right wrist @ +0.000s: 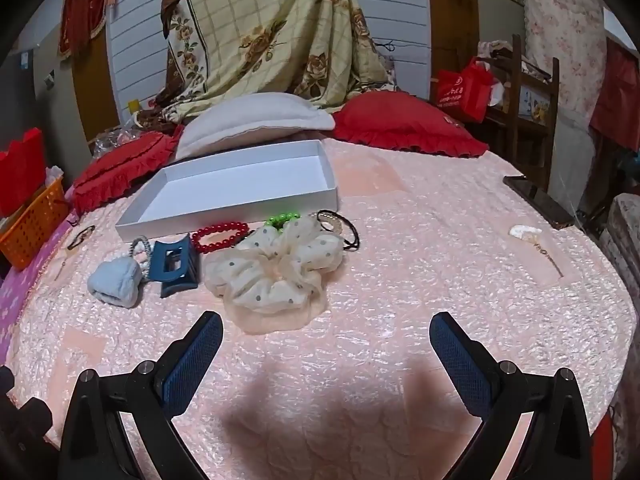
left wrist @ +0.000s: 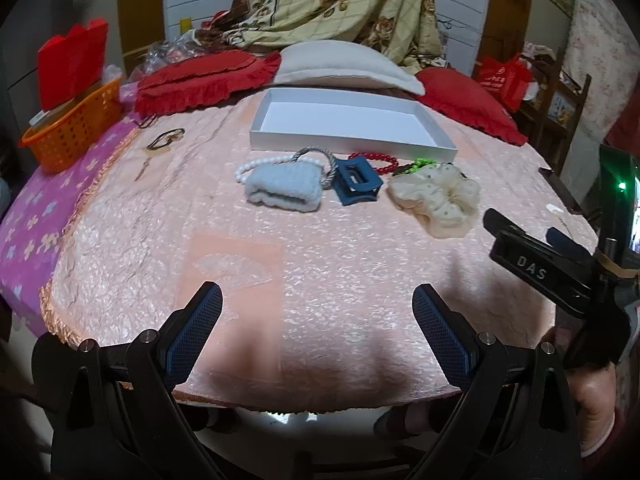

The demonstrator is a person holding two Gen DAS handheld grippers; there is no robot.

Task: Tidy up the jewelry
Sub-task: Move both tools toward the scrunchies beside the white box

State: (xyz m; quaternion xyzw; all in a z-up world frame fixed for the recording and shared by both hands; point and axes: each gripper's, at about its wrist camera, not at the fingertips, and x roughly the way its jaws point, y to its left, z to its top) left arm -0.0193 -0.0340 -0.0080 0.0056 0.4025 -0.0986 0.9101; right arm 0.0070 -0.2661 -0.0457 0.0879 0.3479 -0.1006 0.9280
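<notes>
- The white pearl bracelet is half hidden behind the pale blue fluffy scrunchie; only an arc of beads shows in the left wrist view
- The twisted silver-grey hair tie is likewise partly covered by that scrunchie and by the dark blue claw clip
- The green bead bracelet peeks out above the cream dotted scrunchie, mostly covered; the thin black hair ties beside it are tangled and hard to separate
- A small pale thing with a thin chain lies far to the right, too small to identify; another dark band and a slim pin sit off to the left
- Everything rests on a pink quilted bedspread, with red frilled cushions, a cream pillow and a floral blanket heaped behind; an orange basket stands at the left edge
- The empty white tray lies open just behind the row of accessories, its near wall close to the red bead bracelet
- The left gripper hangs over bare bedspread in front of the row, fingers spread wide, nothing between them
- The right gripper hovers just short of the cream scrunchie, fingers equally wide apart and holding nothing
</notes>
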